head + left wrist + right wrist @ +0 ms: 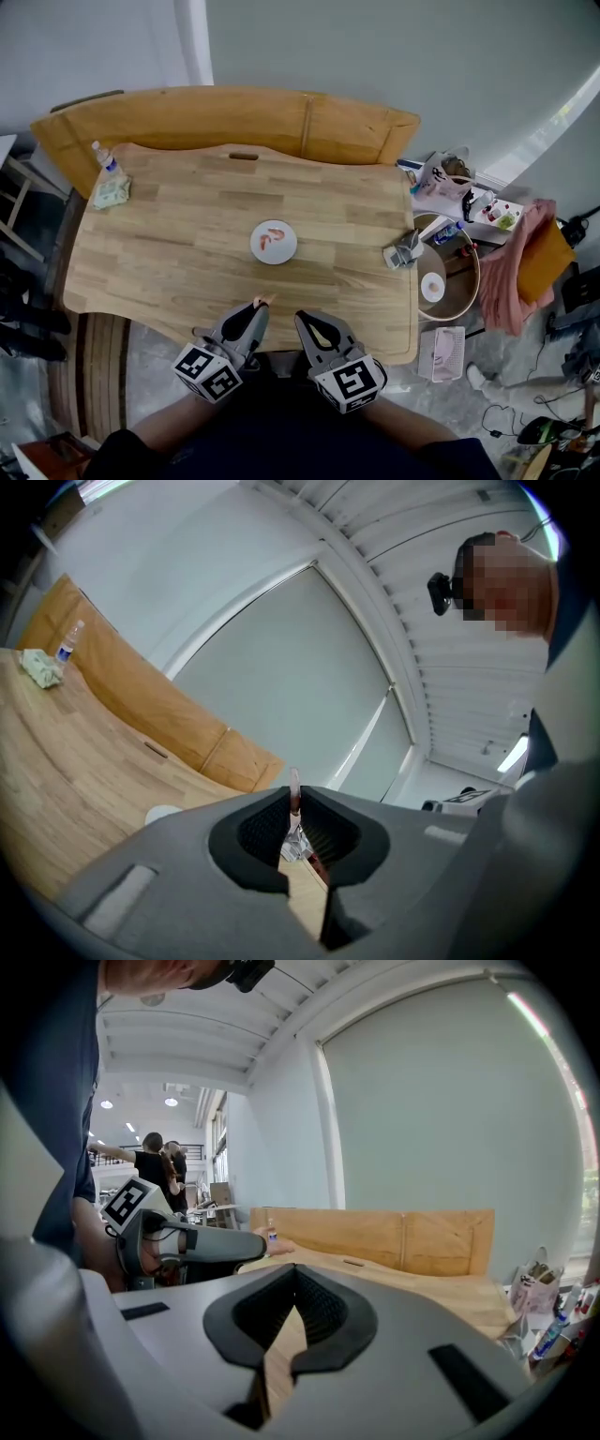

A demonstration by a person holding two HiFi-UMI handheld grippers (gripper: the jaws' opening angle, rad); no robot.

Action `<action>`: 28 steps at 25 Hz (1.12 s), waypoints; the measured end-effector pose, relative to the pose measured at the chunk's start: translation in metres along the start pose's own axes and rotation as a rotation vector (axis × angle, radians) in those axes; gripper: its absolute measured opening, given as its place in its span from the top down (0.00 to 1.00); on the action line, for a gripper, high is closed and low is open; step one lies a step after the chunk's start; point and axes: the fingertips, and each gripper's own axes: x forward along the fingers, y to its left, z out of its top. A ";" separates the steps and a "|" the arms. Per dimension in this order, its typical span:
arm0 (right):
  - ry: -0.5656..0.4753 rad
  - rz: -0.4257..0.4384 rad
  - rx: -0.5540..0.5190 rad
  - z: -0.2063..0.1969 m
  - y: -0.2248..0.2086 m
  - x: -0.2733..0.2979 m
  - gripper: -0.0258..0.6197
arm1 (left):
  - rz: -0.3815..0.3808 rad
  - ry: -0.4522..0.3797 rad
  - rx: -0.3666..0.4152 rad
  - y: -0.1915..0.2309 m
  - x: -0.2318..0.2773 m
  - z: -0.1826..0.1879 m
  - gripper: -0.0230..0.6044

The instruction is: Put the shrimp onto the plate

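Note:
A white plate (274, 253) lies in the middle of the wooden table (187, 244), and one pink shrimp (274, 238) lies on it. My left gripper (260, 306) hovers over the table's near edge, shut on a second shrimp (265, 300). In the left gripper view that shrimp (293, 787) sticks up thin and pink from between the closed tips, with the plate (163, 813) off to the left. My right gripper (302, 319) is beside the left one with its jaws shut and nothing in them. The right gripper view shows the left gripper (272, 1244) at the left.
A water bottle (105, 157) and a crumpled cloth (111, 193) sit at the table's far left corner. A small grey object (403, 251) rests at the right edge. A wooden bench (309, 122) runs behind the table. A round stand (448, 272) and a pink cloth (511, 272) are to the right.

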 end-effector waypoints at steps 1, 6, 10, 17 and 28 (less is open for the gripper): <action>-0.004 0.005 0.000 0.002 -0.004 0.001 0.95 | 0.014 0.001 -0.012 0.004 0.004 0.000 0.90; -0.007 0.028 -0.001 0.003 -0.027 0.006 0.95 | 0.068 -0.006 -0.046 0.025 0.029 -0.002 0.90; -0.005 0.034 0.008 0.000 -0.045 0.007 0.95 | 0.109 -0.006 -0.095 0.040 0.048 -0.009 0.90; 0.019 0.049 0.024 -0.007 -0.060 0.015 0.95 | 0.165 0.006 -0.204 0.075 0.078 -0.025 0.90; 0.066 0.015 0.042 -0.021 -0.077 0.016 0.95 | 0.236 0.098 -0.324 0.142 0.115 -0.076 0.90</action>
